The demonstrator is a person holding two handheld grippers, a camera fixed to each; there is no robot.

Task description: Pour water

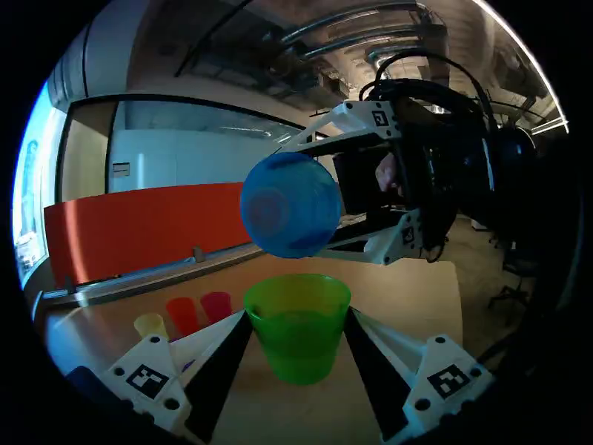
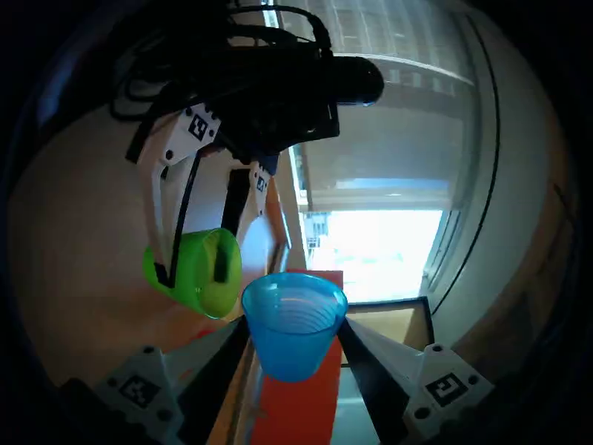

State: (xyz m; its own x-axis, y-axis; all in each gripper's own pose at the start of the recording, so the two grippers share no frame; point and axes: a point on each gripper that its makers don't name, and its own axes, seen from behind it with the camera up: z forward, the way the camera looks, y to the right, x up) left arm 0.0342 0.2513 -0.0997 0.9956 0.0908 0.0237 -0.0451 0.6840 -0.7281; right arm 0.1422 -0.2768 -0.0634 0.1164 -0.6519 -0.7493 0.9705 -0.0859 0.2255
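So, the left tongs (image 1: pixel 296 330) were clamped on a green cup (image 1: pixel 298 356), one finger pressing each side of it, mouth up, right in the middle of the left gripper view. Couldn't tell if its base sat on the wooden table (image 1: pixel 415 297) or hung a bit above it.

Just above the green cup's rim, not touching it, was a blue cup (image 1: pixel 290 205), tipped well over so its round bottom faced the camera. The right tongs (image 2: pixel 295 334) were gripping that one, a white finger on either side, and a bit of the person's hand (image 1: pixel 385 172) showed on the handle among the black cables.

In the right gripper view the whole room looked turned on its side. The blue cup sat between that gripper's own two fingers with its open mouth in plain sight, and the green cup was just beside it to the upper left, pinched by the other tongs, rims close together. Honestly couldn't make out any water in either cup, or any stream between them.

Further back on the table, left side, stood three small cups in a row: yellow (image 1: pixel 150 324), orange (image 1: pixel 183 314) and pink (image 1: pixel 216 305). Behind them ran a long orange partition (image 1: pixel 148 230).
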